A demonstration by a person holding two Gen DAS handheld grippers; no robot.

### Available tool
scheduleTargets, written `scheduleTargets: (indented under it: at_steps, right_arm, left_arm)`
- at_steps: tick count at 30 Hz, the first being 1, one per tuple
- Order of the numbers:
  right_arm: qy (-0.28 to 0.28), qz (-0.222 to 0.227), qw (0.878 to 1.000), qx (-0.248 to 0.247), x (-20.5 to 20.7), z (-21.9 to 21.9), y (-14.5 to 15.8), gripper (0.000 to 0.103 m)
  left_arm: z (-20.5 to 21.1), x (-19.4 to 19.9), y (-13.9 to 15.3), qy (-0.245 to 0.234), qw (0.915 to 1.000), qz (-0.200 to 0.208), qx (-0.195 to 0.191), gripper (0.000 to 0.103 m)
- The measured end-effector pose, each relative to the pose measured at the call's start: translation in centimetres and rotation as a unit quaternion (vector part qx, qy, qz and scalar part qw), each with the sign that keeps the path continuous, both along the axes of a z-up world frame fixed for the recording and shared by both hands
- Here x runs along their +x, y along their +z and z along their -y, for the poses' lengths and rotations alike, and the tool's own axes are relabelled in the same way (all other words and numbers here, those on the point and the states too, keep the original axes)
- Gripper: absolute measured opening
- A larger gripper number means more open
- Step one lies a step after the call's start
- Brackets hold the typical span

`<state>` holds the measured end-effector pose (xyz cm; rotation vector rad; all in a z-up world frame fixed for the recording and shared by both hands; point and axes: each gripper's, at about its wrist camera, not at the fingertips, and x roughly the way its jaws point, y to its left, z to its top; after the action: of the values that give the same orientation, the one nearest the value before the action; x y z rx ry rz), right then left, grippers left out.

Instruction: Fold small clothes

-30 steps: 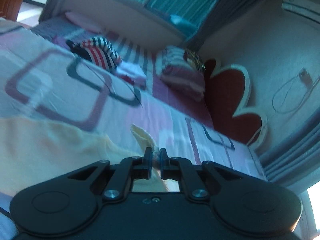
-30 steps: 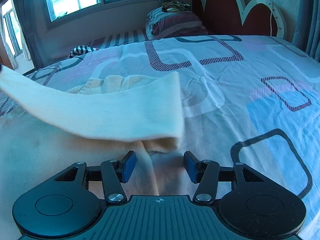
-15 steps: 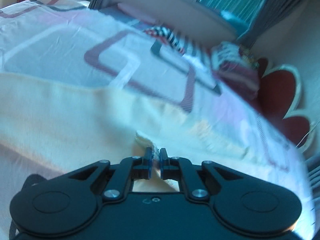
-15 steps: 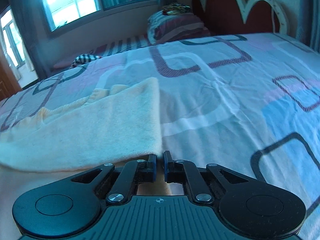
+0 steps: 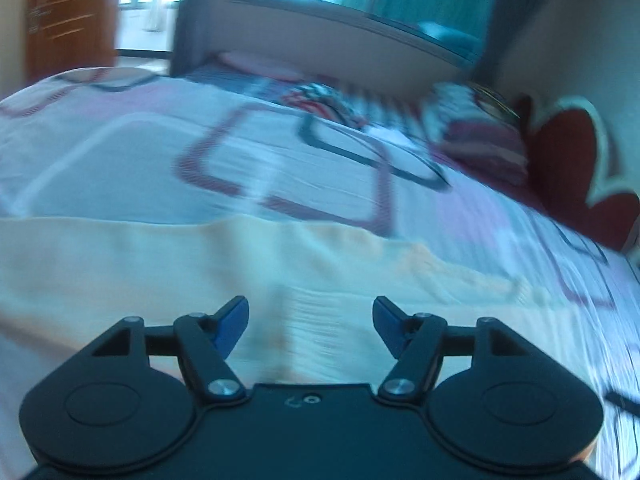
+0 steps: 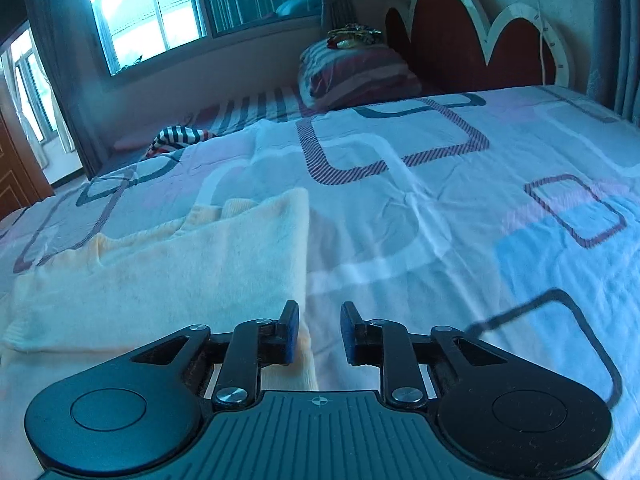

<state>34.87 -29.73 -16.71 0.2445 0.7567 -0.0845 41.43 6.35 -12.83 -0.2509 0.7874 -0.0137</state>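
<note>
Pale yellow knit garment [image 6: 168,272] lies flat on the bedsheet [image 6: 440,208], folded over itself, one layer on top of another; its right-hand edge runs straight back from the right gripper [image 6: 319,334]. Right gripper: blue pads parted by a modest gap, nothing between them; the left pad sits over the garment's edge, the right pad over bare sheet. Contact with the cloth cannot be told.

Left gripper [image 5: 307,326]: spread wide, released, empty. Left wrist view is motion-blurred. The same garment [image 5: 200,272] fills the foreground under and ahead of the fingers, its far edge a straight line across the sheet [image 5: 280,168].

Sheet is white-lilac with rounded-square outlines in maroon stripe and dark grey, a blue patch toward the right in the right wrist view.

At the far end: a striped pillow [image 6: 356,76] against a red scalloped headboard [image 6: 472,52]. A bundle of striped cloth [image 6: 180,138], dark, white and red, lies near the far left edge of the bed, well apart from the garment. Window [image 6: 148,16] behind it, bright; wooden door [image 5: 68,24] at left in the left wrist view
</note>
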Motion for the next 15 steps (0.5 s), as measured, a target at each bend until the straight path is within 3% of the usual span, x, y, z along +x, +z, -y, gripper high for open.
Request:
scheduleTargets:
  at_steps: [5,12,13,15]
  right_arm:
    - [0.002,-0.007,1.0,0.016,4.7,0.2,-0.9,0.036]
    - [-0.013,-0.028,0.997,0.067,10.4,1.6,-2.9,0.039]
    - [-0.01,-0.027,0.997,0.069,10.9,1.6,-3.0,0.033]
    - [-0.002,-0.025,0.998,0.059,11.5,1.3,-2.9,0.005]
  left_arm:
    - [2.9,1.5,-2.3,-0.037,0.9991,-0.021,0.001,0.065]
    - [2.9,2.2,-3.9,-0.037,0.9986,-0.034,0.019,0.066]
    - [2.9,2.2,-3.9,-0.037,0.9986,-0.033,0.02,0.066]
    - [3.1,2.2,-3.9,-0.036,0.9985,-0.03,0.026,0.066]
